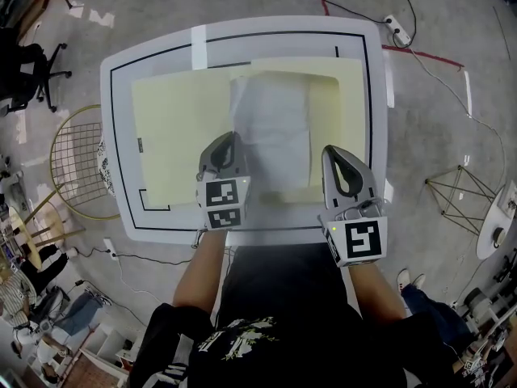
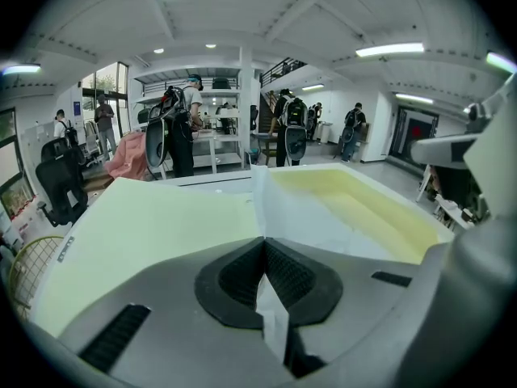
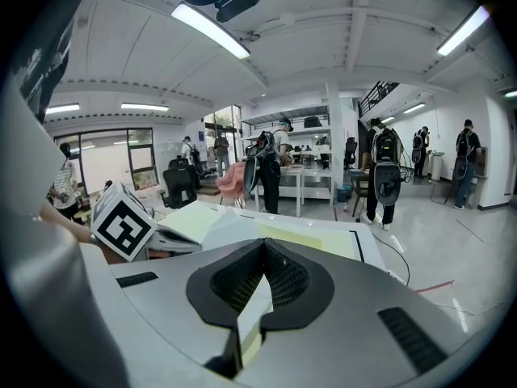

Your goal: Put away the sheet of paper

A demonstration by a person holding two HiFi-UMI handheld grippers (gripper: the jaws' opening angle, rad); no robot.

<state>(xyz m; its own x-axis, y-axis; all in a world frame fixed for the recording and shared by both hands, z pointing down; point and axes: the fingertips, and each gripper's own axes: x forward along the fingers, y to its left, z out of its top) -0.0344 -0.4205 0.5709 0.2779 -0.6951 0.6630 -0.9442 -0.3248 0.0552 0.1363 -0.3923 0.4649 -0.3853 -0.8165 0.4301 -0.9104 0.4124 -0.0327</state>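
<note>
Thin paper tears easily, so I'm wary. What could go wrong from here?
1. The left tool pinches only the sheet's near corner, so a tug might tear or crease it.
2. The right tool is clamped on the folder's edge. If the two pull apart, the bowed sheet could buckle or slip out.

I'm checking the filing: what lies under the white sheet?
A pale yellow folder, lying on the white table. The sheet covers the folder's middle, so any fold there cannot be seen.
</note>
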